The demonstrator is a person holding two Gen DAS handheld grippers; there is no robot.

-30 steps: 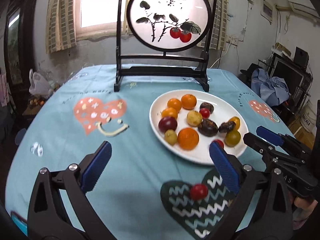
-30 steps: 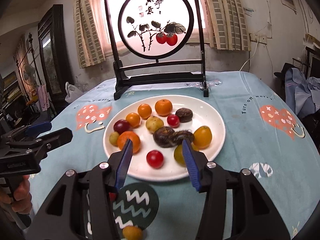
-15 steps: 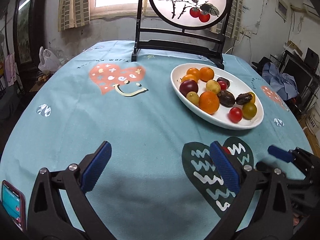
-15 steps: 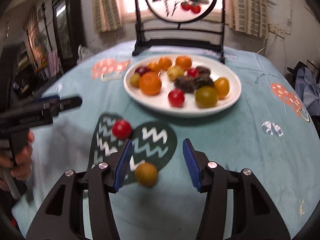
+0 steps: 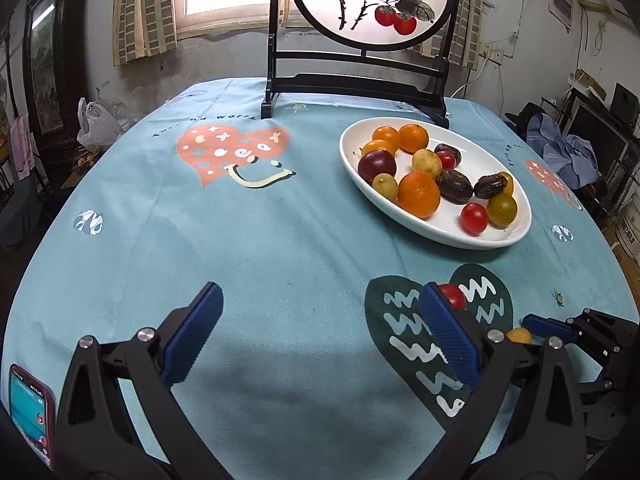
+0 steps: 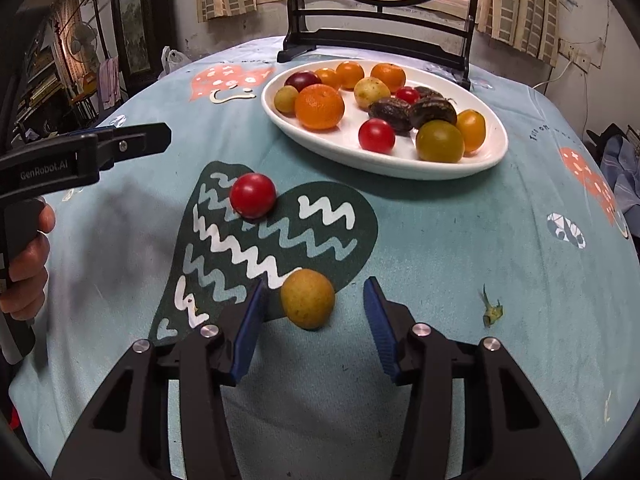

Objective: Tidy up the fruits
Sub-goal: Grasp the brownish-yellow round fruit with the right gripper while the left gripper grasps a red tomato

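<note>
Right gripper [image 6: 312, 320] lower, narrower around yellow fruit [image 6: 307, 299].

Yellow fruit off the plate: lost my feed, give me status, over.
Right gripper open, jaws just closing around yellow fruit, pads not touching. Left gripper open, empty. Red tomato loose on cloth. Path to plate clear.

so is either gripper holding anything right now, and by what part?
Nothing is held. The right gripper has been closing around the small yellow-orange round fruit, but gaps show beside both pads. The left gripper is open over bare blue tablecloth.
</note>
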